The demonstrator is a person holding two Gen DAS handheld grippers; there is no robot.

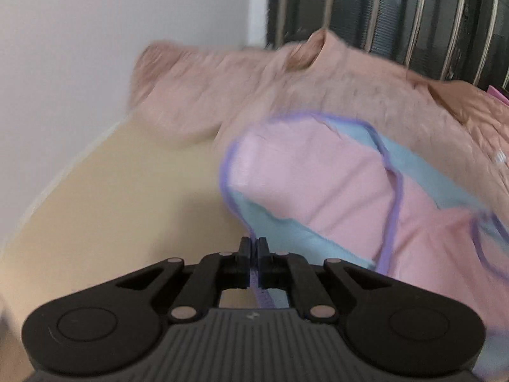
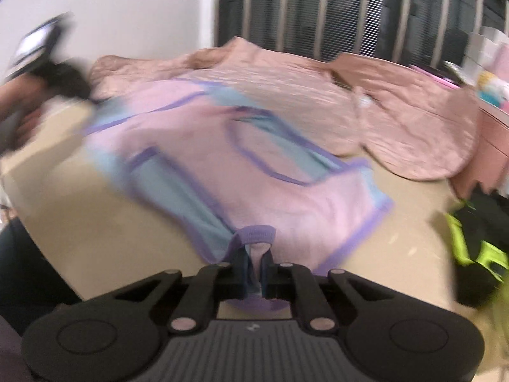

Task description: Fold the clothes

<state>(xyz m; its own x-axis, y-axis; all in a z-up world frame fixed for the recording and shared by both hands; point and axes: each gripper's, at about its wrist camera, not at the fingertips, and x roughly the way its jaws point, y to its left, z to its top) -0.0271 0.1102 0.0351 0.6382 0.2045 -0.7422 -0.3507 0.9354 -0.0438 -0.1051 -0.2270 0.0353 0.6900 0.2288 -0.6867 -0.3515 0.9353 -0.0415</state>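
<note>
We work over a pale cream table (image 1: pixel 111 197) set against a white wall (image 1: pixel 95 31), with a dark panel of light vertical stripes (image 2: pixel 334 9) behind it. A rumpled peach-pink garment (image 2: pixel 397 121) lies spread across the far side of the table. At the right edge sit a pink box (image 2: pixel 490 133) and a black and lime-green item (image 2: pixel 470 238); both are blurred.

The pink and light-blue garment with purple trim (image 2: pixel 254 165) lies across the middle of the table, partly over the peach one. Our left gripper (image 1: pixel 254 248) points down at a slant, its fingers closed on the purple trim at the garment's near edge. Our right gripper (image 2: pixel 256 261) tilts down likewise, its fingers pinching a purple-edged fold of the same garment. In the right wrist view the left gripper shows as a dark blur at the garment's far left corner.
</note>
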